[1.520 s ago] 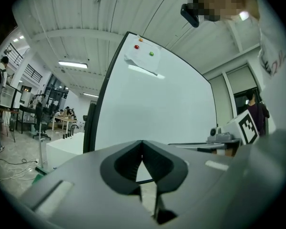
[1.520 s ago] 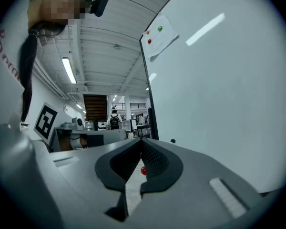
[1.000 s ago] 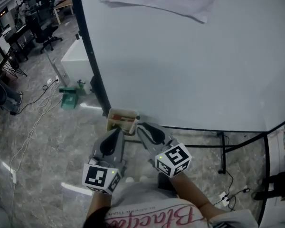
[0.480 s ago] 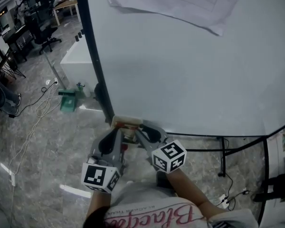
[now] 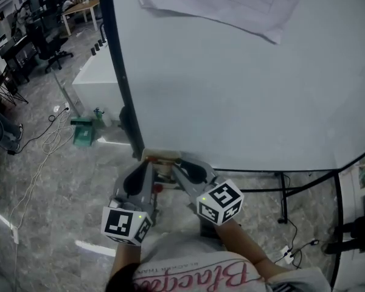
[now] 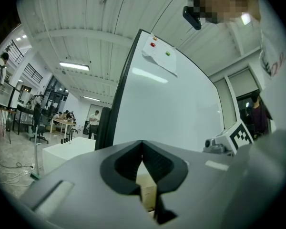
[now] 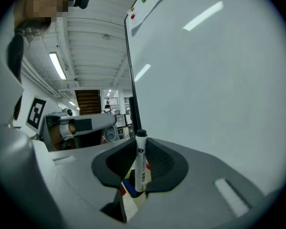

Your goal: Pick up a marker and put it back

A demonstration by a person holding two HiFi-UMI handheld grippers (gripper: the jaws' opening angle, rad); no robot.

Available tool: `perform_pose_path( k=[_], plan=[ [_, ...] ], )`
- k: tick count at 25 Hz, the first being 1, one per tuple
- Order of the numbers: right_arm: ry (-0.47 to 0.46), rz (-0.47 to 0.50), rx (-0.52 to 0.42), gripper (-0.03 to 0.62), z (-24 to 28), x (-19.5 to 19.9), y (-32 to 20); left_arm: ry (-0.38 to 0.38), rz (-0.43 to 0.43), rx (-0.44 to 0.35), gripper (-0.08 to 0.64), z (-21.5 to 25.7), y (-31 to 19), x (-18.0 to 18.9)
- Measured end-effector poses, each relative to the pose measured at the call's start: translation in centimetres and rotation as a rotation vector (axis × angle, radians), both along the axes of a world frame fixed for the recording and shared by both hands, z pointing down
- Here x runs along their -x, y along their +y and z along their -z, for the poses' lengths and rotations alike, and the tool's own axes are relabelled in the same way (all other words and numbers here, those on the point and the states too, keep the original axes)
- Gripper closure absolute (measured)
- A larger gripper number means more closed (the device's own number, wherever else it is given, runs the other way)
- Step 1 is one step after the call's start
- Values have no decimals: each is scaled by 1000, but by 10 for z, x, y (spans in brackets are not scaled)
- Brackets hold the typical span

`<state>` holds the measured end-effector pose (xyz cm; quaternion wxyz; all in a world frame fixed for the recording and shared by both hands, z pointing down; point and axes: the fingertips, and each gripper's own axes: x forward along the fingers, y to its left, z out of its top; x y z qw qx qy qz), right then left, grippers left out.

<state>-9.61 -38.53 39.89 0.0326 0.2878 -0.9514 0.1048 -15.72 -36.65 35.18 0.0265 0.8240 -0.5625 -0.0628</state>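
The left tool (image 6: 143, 151) is shut and empty, just beside the marker box (image 5: 159, 157). The right tool (image 7: 139, 149) is closing on a marker (image 7: 141, 162) standing upright over the box. I think it is picking up; next it should lift straight up.

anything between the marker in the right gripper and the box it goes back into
Nothing visible. The marker stands upright between the closing fingers of the right gripper, right over the box, where other markers sit. The left gripper is beside it, not across.
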Motion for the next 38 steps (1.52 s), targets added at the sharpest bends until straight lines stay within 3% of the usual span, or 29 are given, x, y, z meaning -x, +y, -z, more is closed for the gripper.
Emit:
perform_pose_path(
  k=[7, 12, 17, 27, 38],
  plan=[
    [-183, -25, -170, 525, 72, -17, 16, 0, -34, -49, 560, 15, -1, -8],
    [-238, -44, -240, 525, 101, -29, 24, -8, -60, -78, 561, 21, 0, -14],
    [-265, -46, -241, 525, 107, -33, 26, 19, -47, -129, 560, 34, 4, -11],
    [-242, -60, -214, 526, 90, -29, 22, 12, -53, -119, 560, 31, 8, -10],
    [-166, -82, -44, 526, 15, -14, -2, 18, -66, -81, 560, 20, 10, -7]
  ],
)
